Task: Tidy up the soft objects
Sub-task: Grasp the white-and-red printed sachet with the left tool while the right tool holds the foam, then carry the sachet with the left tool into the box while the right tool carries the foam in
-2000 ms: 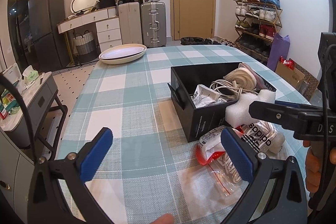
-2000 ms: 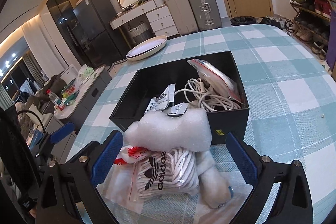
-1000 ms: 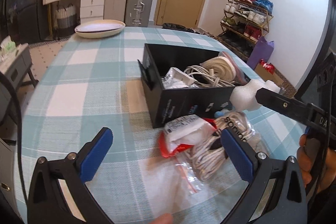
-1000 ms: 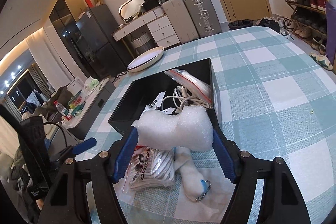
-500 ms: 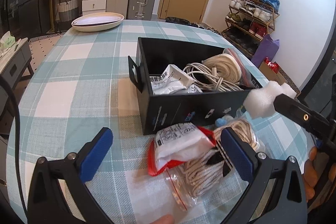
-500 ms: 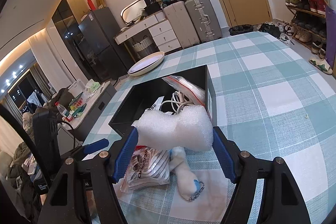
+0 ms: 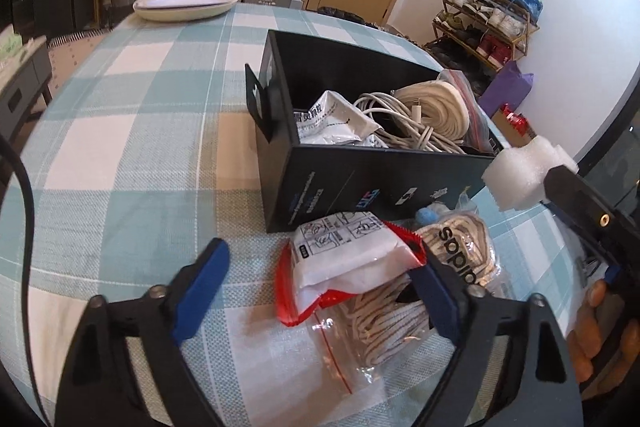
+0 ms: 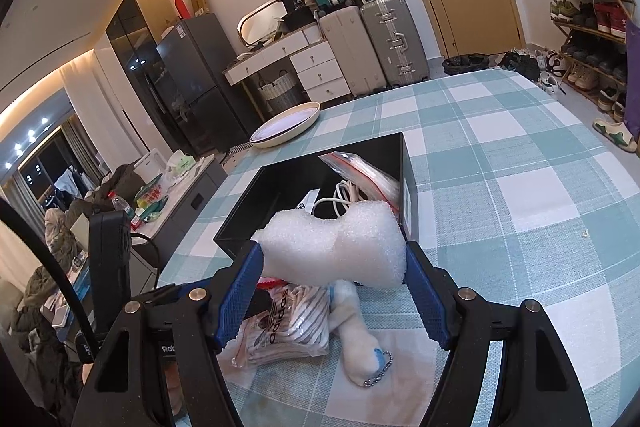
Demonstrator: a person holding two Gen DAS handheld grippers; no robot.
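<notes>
Gripping a white foam block [image 8: 336, 247] by its two ends, the right gripper [image 8: 334, 297] holds it clear of the table [image 8: 520, 195], just above the near corner of the black box [image 8: 288, 183]. The block's long axis runs crosswise between the blue pads [image 8: 240, 295], roughly level, with a notch in its upper edge. In the left wrist view the same block [image 7: 520, 171] pokes out beyond the right gripper's dark finger, just past the box's near right corner.

The left gripper [image 7: 320, 287] points down at the pile on the table's near part, and its jaws are closing. Between them lies a red-edged zip bag [image 7: 344, 263] holding a white printed packet; one pad is at the bag's red corner, the other stands apart on bare cloth, so nothing is squeezed. Beside that bag, toward the right gripper, is a clear bag of cream laces [image 7: 456, 259] with black lettering. A white plush toy [image 8: 356, 339] with a bead chain lies next to it, its long axis running from the box toward the table's near edge.

The black box [image 7: 360, 183] sits mid-table with its long side across the left view, containing white cables [image 7: 400, 123], a coil of cream cord [image 7: 436, 111] and a crumpled packet [image 7: 332, 123]. A shallow cream dish [image 7: 186, 3] rests near the far edge.
</notes>
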